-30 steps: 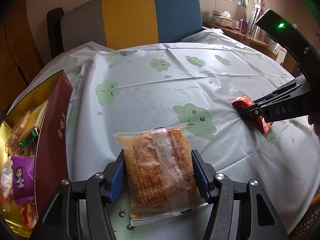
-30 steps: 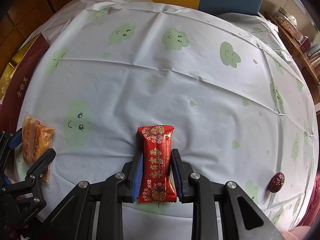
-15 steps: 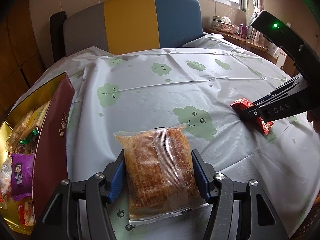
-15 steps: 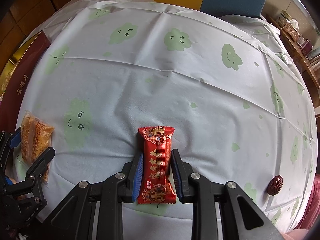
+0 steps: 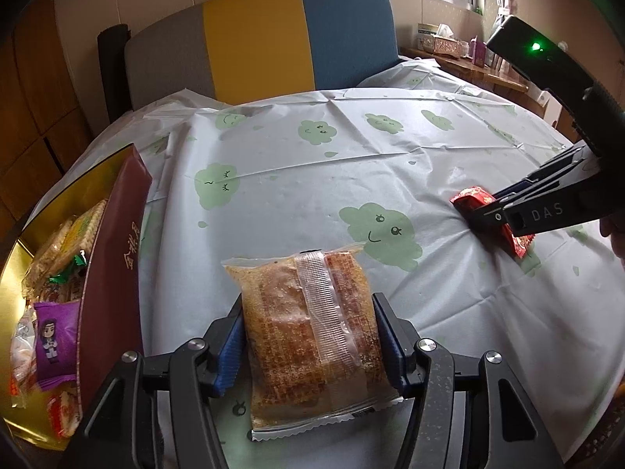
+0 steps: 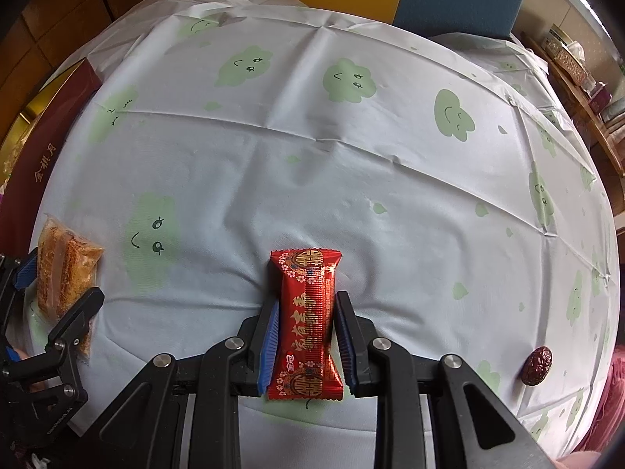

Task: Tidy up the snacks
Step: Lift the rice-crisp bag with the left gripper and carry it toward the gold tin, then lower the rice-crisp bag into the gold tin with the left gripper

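A clear-wrapped packet of orange-brown crisp cake (image 5: 312,336), with a ribbed seam down its middle, sits clamped in the left hand-held gripper (image 5: 308,346) at the near left of the tabletop (image 5: 351,164). To its right, the right hand-held gripper (image 6: 306,330) grasps a shiny red candy bar (image 6: 306,322) with gold lettering. A snack-filled gold box (image 5: 47,211) stands far left.

The box (image 5: 113,258) was cut off by the left edge of both views, and its snacks (image 5: 50,336) were partly hidden behind its maroon wall. The red packet (image 5: 488,211) was half covered by the right gripper (image 5: 504,211) in the left view. The cracker pack's (image 6: 62,269) near end was hidden behind the left gripper (image 6: 58,293) in the right view. The sill items (image 5: 441,39) were too small to tell.
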Demonstrator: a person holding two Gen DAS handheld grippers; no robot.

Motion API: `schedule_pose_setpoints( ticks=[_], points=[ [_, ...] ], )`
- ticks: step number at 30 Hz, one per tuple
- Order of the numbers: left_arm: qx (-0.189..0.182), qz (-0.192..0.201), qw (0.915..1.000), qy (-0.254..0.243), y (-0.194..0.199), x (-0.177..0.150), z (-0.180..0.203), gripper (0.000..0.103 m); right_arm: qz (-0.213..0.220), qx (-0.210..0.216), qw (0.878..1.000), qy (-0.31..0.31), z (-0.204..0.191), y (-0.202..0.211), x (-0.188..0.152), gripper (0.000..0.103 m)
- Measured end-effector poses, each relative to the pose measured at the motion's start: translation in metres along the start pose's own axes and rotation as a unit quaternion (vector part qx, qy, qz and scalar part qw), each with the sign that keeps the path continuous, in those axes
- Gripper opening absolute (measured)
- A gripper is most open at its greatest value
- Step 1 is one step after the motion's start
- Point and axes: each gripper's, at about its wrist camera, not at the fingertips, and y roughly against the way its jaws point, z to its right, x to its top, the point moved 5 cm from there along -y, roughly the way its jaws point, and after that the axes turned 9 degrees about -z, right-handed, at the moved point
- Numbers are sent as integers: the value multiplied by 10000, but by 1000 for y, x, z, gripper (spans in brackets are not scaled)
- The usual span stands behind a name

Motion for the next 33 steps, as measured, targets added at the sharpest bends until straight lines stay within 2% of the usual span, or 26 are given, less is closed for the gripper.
schedule_pose_setpoints(
  ticks=[6, 18, 25, 33],
  points=[
    [-93, 8, 9999, -52, 16, -5, 2, 60, 21, -23, 10000, 24, 0, -1, 0, 27],
    [-284, 418, 9986, 125, 77, -3, -13, 60, 82, -192, 9997, 118, -9, 2, -4, 27],
    [-159, 516, 9975, 447, 99, -4, -41, 60, 177, -441, 9982, 361, -21, 1, -7, 27],
    [25, 647, 9941, 871, 119, -11, -84, 60, 188, -405, 9985, 321, -22, 2, -9, 27]
  ],
)
